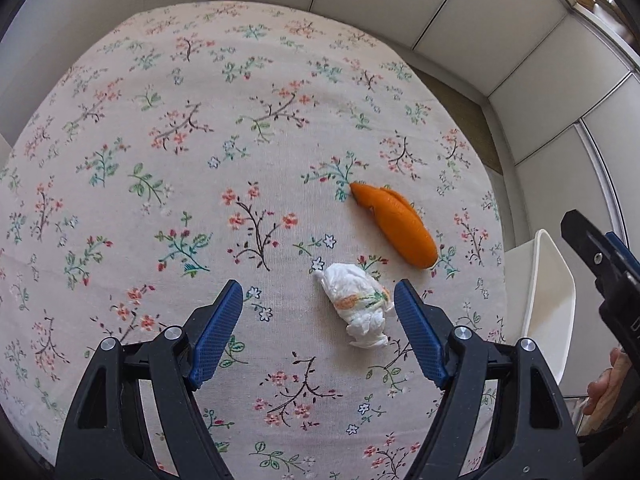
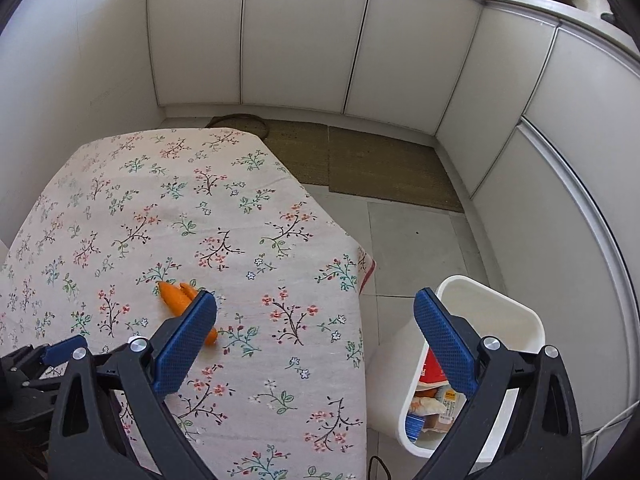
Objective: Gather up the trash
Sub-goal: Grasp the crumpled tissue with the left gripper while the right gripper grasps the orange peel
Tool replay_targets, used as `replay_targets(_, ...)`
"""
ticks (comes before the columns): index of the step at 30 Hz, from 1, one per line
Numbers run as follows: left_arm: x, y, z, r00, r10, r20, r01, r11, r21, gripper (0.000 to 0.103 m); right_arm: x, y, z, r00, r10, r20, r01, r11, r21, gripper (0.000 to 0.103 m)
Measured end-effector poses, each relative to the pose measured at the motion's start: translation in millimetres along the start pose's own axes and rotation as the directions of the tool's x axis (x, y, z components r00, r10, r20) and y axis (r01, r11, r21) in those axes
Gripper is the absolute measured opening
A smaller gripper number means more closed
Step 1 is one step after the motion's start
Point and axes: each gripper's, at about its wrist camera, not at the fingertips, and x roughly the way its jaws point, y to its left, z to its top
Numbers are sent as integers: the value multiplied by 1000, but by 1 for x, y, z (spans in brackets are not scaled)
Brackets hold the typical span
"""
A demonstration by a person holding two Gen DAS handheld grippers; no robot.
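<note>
Left gripper [image 1: 318, 300]: jaws stand wide apart above the flowered tablecloth [image 1: 160, 160], gripping nothing; both blue pads are clear of every object.
Crumpled tissue [image 1: 360, 306]: white with an orange-and-green print, lying on the cloth between the left gripper's fingers, much closer to the right-hand pad; whether it touches that pad I cannot tell.
Carrot [image 1: 394, 224]: orange, lying flat on the cloth just beyond the tissue and to its right, thin tip pointing far-left, apart from the tissue.
Right gripper [image 2: 316, 308]: jaws also spread wide and empty; its left finger hangs over the table's right edge and hides part of the carrot in the right wrist view, its right finger hangs over the bin.
White bin [image 2: 516, 312]: stands on the tiled floor just beside the table's right edge, open at the top, with packaging and scraps inside.
Hand [image 1: 604, 388]: a person's fingers show at the right edge of the left wrist view, behind the right gripper's black frame.
Surroundings: white cabinet doors [image 2: 296, 32] line the far wall, brown mats [image 2: 380, 164] lie on the floor before them.
</note>
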Motion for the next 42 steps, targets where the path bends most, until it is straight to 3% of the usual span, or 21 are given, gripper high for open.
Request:
replay_targets(10,24,-17,-5,999,-34,-22,35,999,36,66,24,-1,1,998,14,-59,-14,1000,4,96)
replay_targets(16,30,-27,-3,998,-60,0,60,994,91,52,34,-3,2,996,24,-83,-23,1000,19,96)
replay_targets(19,31,-26,0,993,-114,12,113,989,94,34,39,-4,2,995,26,-96,-24,999,25,96)
replay_targets(26,18,-21,6,994,-90,54,83,989,120,32,56,12,2,989,62,-138,-63,998,2,96)
replay_targets(31,-6,12,20,993,-52,108,45,997,66,32,72,39,3,976,115,-186,-126,991,-46,96)
replay_targets(36,-32,52,36,986,-34,165,38,999,-22,32,88,72,9,949,205,-238,-227,971,-71,96)
replay_targets(42,-66,85,45,971,-10,237,22,999,-50,32,106,107,8,928,227,-294,-273,954,-126,96)
